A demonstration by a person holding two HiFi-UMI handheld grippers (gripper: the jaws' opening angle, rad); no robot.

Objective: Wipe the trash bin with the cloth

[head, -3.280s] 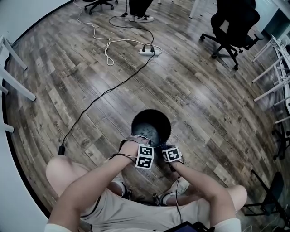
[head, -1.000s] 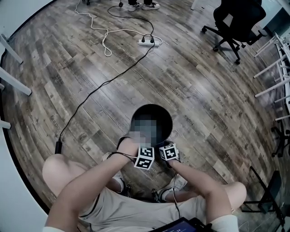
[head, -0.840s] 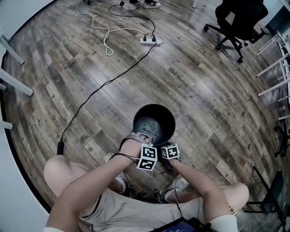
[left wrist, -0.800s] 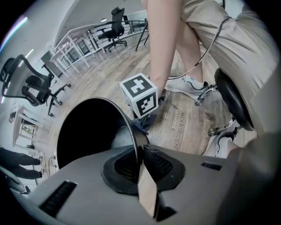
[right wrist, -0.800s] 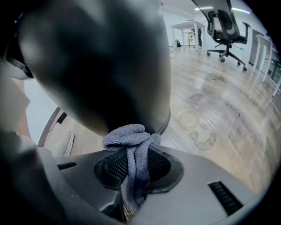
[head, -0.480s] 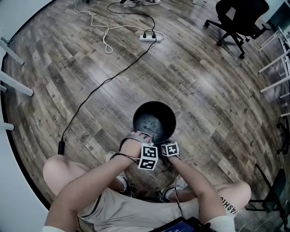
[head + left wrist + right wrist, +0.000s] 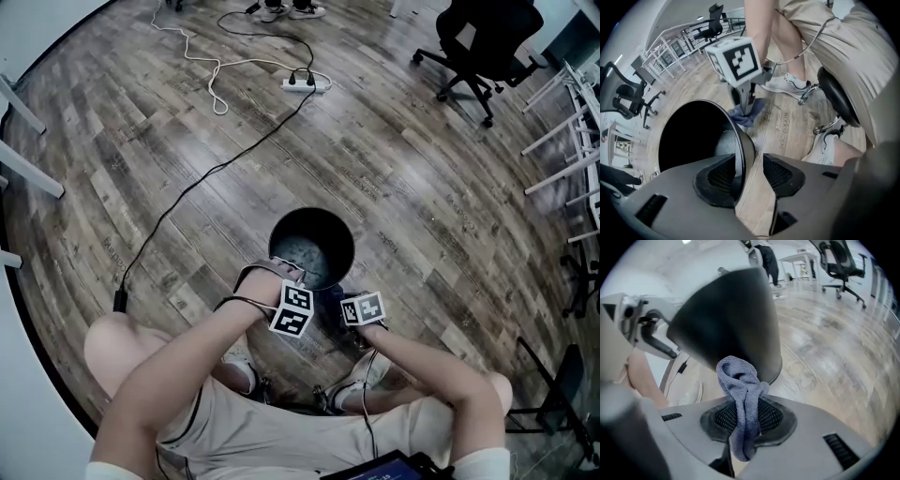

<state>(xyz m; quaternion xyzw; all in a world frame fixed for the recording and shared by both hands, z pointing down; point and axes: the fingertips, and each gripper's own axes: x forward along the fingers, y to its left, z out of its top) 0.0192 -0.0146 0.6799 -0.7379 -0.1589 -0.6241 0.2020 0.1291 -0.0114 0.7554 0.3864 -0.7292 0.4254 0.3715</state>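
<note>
While R claw grips cloth, floor reads "workshops".

Only one legible word: "workshops", printed sideways on a floor plank in the left gripper view, just right of the trash bin rim. A smaller line beside it is unreadable. The marker cube carries a black-and-white square code, no letters. Head view: faint stamps on the floor planks, too small to read. Right gripper view: round floor stamp, blurred.
</note>
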